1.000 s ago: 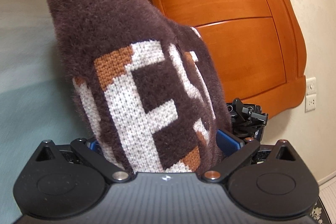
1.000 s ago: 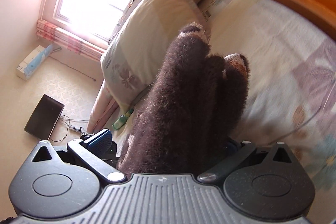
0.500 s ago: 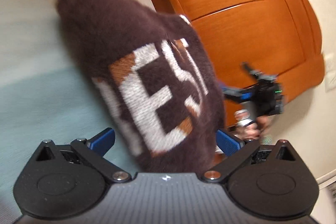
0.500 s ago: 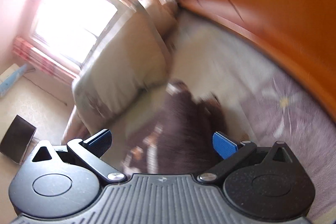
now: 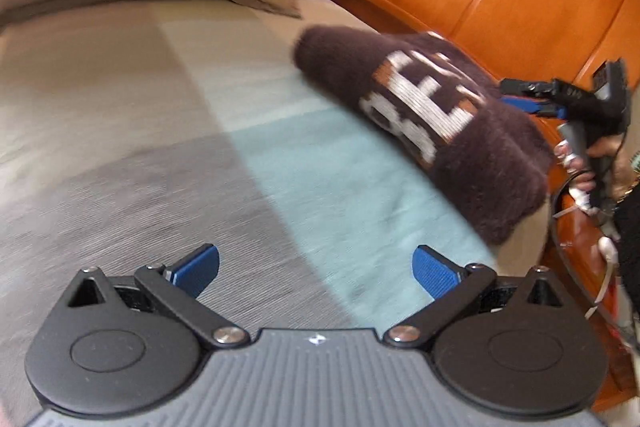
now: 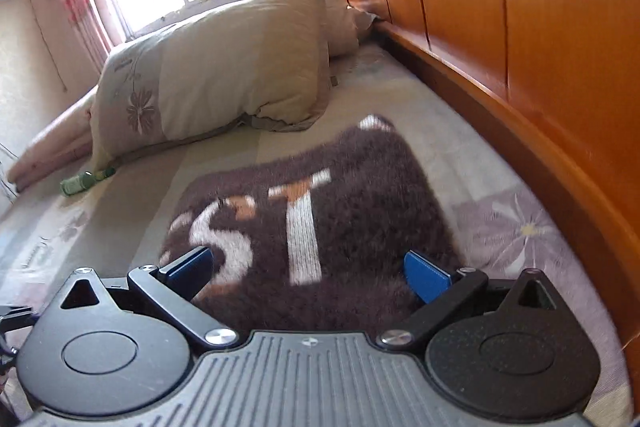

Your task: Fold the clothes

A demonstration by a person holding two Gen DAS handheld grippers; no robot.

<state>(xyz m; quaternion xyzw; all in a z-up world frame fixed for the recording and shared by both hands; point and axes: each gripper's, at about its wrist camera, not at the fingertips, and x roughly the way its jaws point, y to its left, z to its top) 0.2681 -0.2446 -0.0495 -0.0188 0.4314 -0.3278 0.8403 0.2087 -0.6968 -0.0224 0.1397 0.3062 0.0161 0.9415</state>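
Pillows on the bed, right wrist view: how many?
2. A large beige pillow with a flower print lies left of the headboard; a smaller pillow is partly hidden behind it. More may be hidden.

The folded sweater lies on the bed beside the headboard on the right, with the pillow farther off, to the left.
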